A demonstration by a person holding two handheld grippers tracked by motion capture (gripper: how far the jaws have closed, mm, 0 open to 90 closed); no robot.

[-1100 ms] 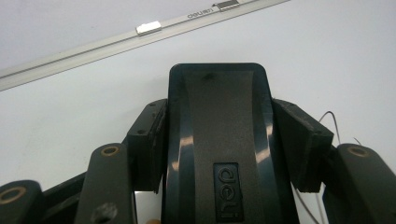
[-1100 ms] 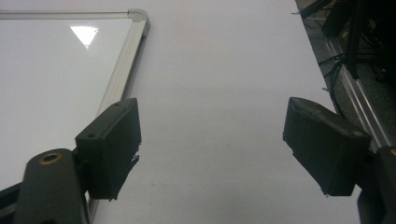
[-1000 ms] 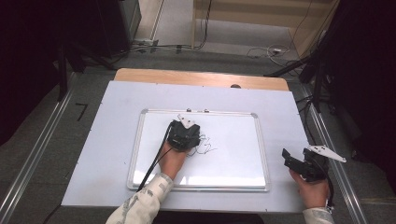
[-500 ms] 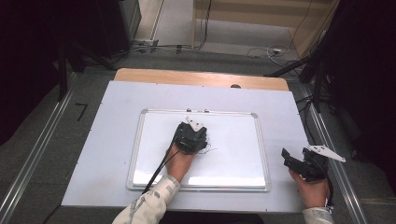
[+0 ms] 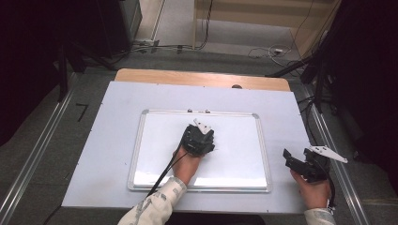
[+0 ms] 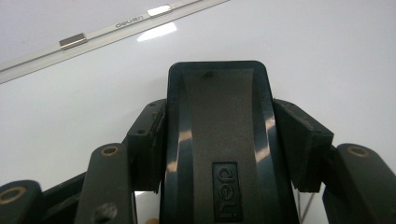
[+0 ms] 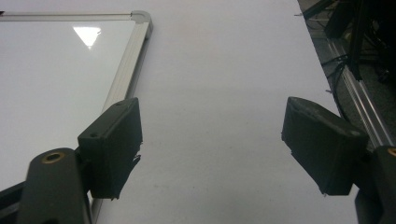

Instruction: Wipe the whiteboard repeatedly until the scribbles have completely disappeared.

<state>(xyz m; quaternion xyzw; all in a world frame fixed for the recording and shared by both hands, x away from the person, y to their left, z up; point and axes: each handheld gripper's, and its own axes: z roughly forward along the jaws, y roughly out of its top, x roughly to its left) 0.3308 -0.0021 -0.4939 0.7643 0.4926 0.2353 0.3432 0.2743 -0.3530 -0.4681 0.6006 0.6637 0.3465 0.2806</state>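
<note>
A white whiteboard (image 5: 234, 136) with a silver frame lies flat in the middle of the table. My left gripper (image 5: 199, 138) rests over the board's centre, shut on a black eraser (image 6: 219, 140) marked "deli". The eraser is pressed flat against the board surface (image 6: 327, 56), and both pads (image 6: 303, 144) clamp its sides. My right gripper (image 5: 293, 159) is held just off the board's right edge near the table's front, open with nothing between its fingers (image 7: 212, 140). The board's top-right corner (image 7: 140, 21) lies to its left.
The board sits on a white table cover (image 5: 117, 140) with a wooden strip (image 5: 197, 77) along the far edge. Metal rails (image 5: 335, 154) run down both sides of the table. Cables and dark stands lie on the floor beyond.
My left gripper slid the eraser to the right across the board, over the dark scribbles, which no longer show. The right gripper stayed still.
</note>
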